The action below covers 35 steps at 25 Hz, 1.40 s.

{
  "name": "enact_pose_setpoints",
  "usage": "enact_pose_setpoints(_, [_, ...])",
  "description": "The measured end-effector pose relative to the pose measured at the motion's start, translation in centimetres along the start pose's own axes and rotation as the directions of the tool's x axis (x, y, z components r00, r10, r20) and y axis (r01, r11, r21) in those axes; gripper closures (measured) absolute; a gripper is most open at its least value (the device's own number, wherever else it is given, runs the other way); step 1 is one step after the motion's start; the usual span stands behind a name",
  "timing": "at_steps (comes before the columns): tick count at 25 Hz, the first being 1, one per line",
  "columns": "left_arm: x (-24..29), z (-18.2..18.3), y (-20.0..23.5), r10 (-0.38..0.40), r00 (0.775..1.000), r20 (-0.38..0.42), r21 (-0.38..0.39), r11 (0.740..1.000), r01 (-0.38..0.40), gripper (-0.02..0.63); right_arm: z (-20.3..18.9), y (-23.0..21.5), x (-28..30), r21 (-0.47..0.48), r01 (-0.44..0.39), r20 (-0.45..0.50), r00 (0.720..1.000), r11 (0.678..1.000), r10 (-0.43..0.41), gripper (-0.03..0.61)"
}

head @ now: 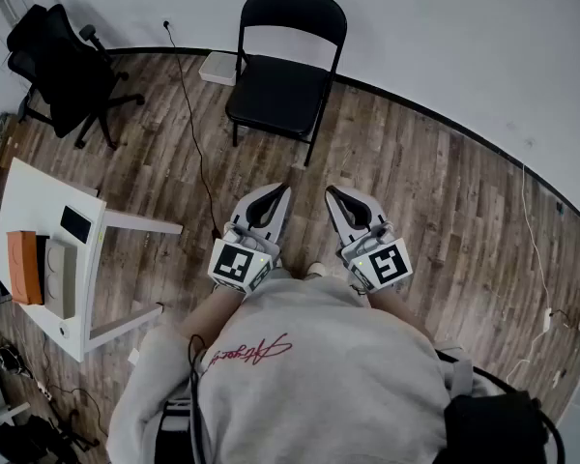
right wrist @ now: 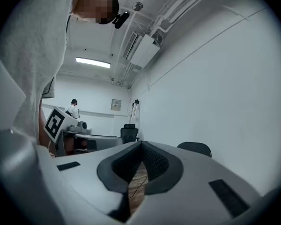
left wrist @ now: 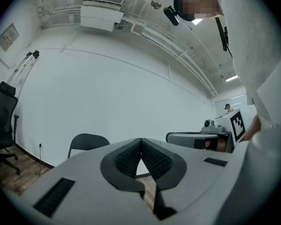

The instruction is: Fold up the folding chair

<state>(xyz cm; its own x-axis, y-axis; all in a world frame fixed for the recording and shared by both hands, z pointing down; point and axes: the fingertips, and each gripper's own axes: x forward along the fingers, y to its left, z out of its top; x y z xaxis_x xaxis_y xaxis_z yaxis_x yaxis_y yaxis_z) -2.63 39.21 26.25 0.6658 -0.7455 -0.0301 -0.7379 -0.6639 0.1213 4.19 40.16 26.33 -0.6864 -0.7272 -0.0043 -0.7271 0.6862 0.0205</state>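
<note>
Black metal folding chair (head: 282, 75): stands fully open on the brown wood-plank floor (head: 435, 201), backrest toward the white wall (head: 445, 27) and seat toward the person. Nothing lies on it. Folding looks not yet begun.
Chair's place: straight ahead of both tools and well apart from them, so neither can reach it from here.
Left hand-held gripper (head: 281, 190): jaws closed, ribbed pads meeting with nothing between them. It is held level at the person's waist and aimed at the chair.
Right hand-held gripper (head: 334, 192): the same, pads together and empty, just beside the left one.
Why held so: closed, level and side by side reads as a start pose, squared up to the chair before any approach.
What the next move calls for: probably stepping closer and parting the jaws, one pair for the backrest and one for the seat's front edge.
Thin black cable (head: 195, 133): runs from the wall socket across the floor, past the chair's left legs, toward the person's feet. It could snag a leg or a step.
Flat white box (head: 217, 68): on the floor against the wall, just beside the chair's rear left leg.
Black office chair (head: 63, 61): well to the left, clear of the work.
White desk (head: 24, 196): at the person's left, carrying an orange block (head: 23, 266) and a dark flat device (head: 74, 224), out of the way.
</note>
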Motion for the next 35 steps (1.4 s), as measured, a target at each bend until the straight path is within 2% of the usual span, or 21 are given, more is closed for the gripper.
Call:
enact_pose_setpoints(14, [0.0, -0.6, 0.5, 0.011, 1.000, 0.005, 0.005, 1.000, -0.011, 0.598, -0.2, -0.4, 0.2, 0.014, 0.003, 0.005, 1.000, 1.000, -0.003, 0.560])
enact_pose_setpoints(22, [1.1, -0.4, 0.1, 0.037, 0.999, 0.016, -0.006, 0.999, -0.037, 0.597, 0.4, -2.3, -0.5, 0.004, 0.037, 0.037, 0.999, 0.999, -0.037, 0.560])
enact_pose_setpoints(35, [4.0, -0.8, -2.0, 0.132, 0.991, 0.032, -0.002, 0.991, -0.132, 0.597, 0.5, -6.0, -1.8, -0.019, -0.036, 0.049, 0.998, 0.999, 0.036, 0.560])
